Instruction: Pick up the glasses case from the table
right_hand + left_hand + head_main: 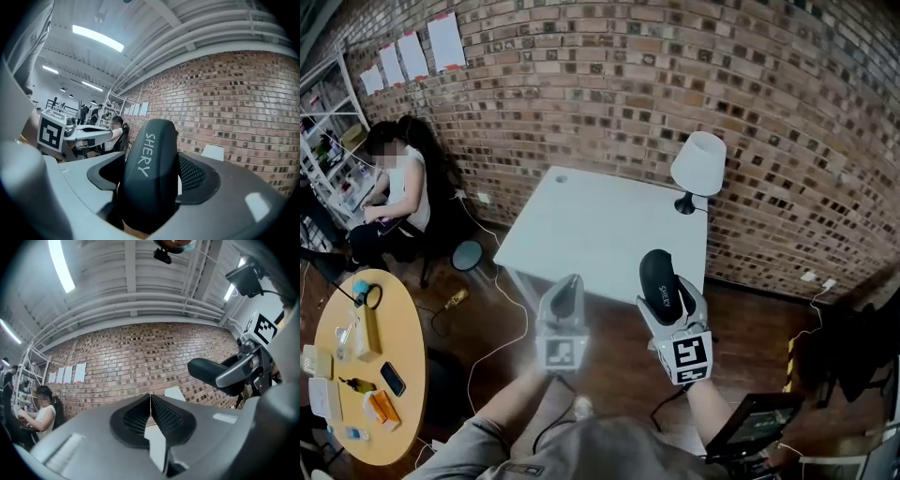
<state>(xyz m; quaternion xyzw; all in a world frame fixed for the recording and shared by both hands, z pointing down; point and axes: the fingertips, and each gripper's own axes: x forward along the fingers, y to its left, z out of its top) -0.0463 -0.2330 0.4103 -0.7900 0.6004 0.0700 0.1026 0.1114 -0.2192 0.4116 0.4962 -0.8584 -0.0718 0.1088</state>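
Brick wall behind white table. Black glasses case off table, upright, pinched between right gripper jaws. Left gripper just beside, jaws pressed together, empty. Lamp on table's far corner.

Left hand-held gripper, jaws together (pads touching), faces a brick wall.
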